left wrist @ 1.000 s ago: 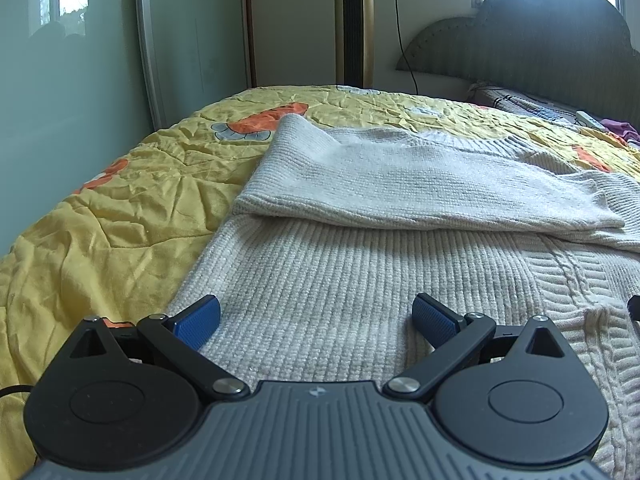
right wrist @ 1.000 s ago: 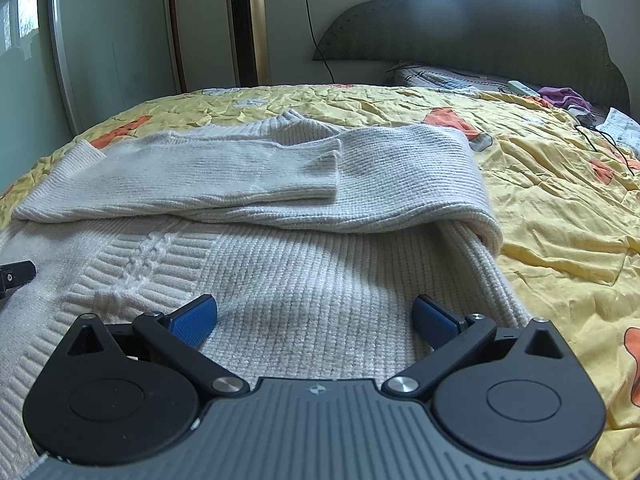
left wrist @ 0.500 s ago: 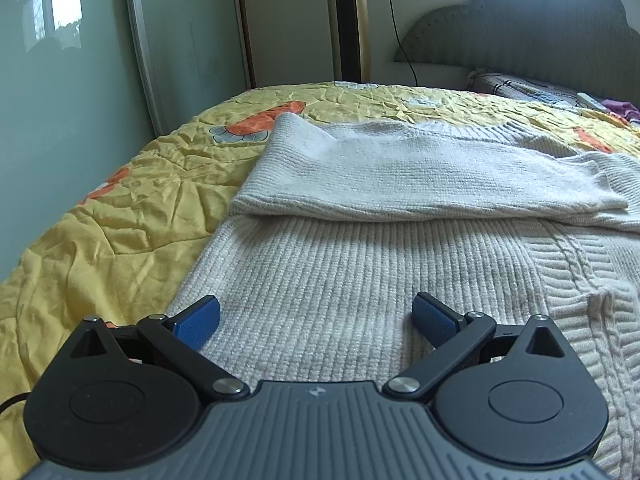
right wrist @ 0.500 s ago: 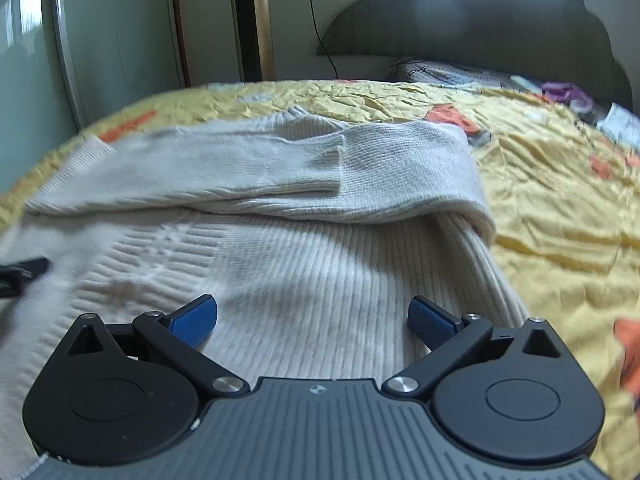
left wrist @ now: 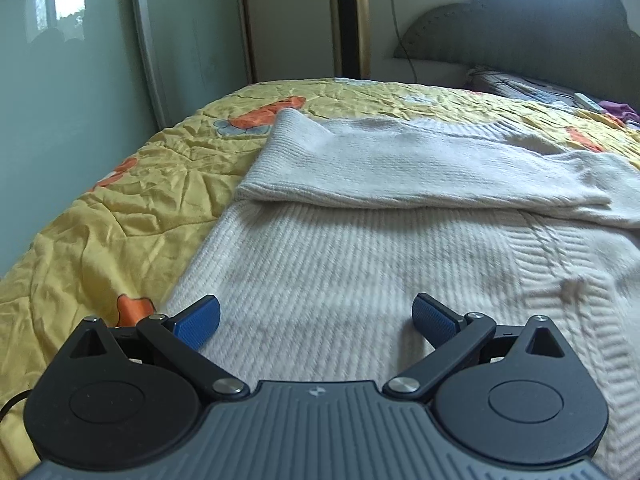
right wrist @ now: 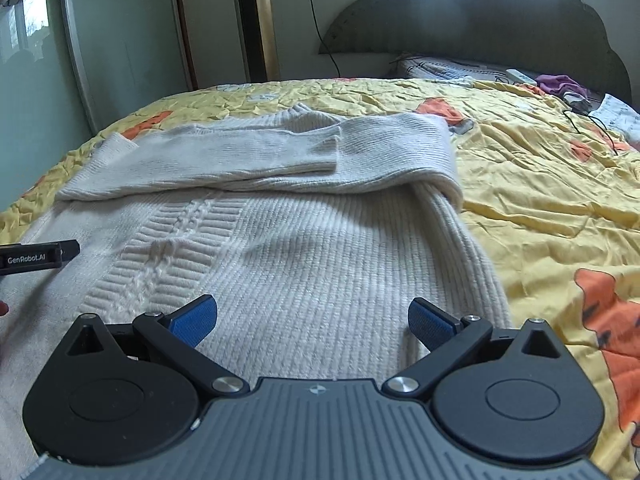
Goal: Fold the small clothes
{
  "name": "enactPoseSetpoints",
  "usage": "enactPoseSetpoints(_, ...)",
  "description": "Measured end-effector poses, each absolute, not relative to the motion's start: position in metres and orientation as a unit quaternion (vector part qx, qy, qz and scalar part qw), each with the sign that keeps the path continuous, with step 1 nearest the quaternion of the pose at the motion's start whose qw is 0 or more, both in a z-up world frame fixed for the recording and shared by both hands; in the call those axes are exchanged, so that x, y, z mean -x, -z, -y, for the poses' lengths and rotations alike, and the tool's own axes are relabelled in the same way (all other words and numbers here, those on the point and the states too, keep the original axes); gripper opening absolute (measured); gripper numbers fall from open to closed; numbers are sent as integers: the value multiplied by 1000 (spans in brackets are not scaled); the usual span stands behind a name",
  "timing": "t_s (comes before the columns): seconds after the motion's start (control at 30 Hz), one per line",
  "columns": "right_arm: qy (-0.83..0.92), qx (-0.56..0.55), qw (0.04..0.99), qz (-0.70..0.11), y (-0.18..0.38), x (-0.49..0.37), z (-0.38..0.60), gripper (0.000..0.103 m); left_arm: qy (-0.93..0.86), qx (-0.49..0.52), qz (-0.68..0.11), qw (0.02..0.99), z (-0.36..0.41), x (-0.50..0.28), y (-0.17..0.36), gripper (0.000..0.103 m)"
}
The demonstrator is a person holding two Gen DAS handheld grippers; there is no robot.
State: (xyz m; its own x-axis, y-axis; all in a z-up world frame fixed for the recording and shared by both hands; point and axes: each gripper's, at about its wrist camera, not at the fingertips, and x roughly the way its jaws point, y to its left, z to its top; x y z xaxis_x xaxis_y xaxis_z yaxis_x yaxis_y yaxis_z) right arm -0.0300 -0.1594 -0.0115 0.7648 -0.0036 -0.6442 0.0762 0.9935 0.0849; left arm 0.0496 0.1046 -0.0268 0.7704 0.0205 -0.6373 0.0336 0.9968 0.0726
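A cream knit sweater (left wrist: 360, 264) lies flat on the bed, both sleeves folded across its upper part (left wrist: 400, 168). It also shows in the right wrist view (right wrist: 304, 248), with the sleeves (right wrist: 248, 156) crossed over the chest. My left gripper (left wrist: 316, 320) is open and empty, low over the sweater's lower left part. My right gripper (right wrist: 313, 320) is open and empty, low over the sweater's lower right part. The left gripper's body (right wrist: 36, 258) shows at the left edge of the right wrist view.
The sweater lies on a wrinkled yellow bedspread (right wrist: 540, 184) with orange prints. A dark headboard (right wrist: 480, 24) and pillows with small items (right wrist: 560, 84) are at the far end. A gold tower fan (right wrist: 254, 20) and a glass wardrobe door (left wrist: 80, 80) stand beyond the bed.
Both grippers have lifted and pulled back slightly over the sweater's lower part. Both stay open. The sweater has not moved.
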Motion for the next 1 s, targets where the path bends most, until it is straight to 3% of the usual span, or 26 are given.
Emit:
enactPoseSetpoints(0.47, -8, -54, 942, -331, 3, 65, 162, 103, 71, -42, -315, 946, -123, 22, 1, 103)
enactPoseSetpoints(0.83, -37, 20, 950, -310, -6, 95, 145, 103, 78, 58, -323, 942, -202, 58, -5, 103)
enactPoseSetpoints(1.0, -39, -11, 949, -313, -8, 106, 161, 103, 96, 56, -338, 935, -228, 66, 1, 103)
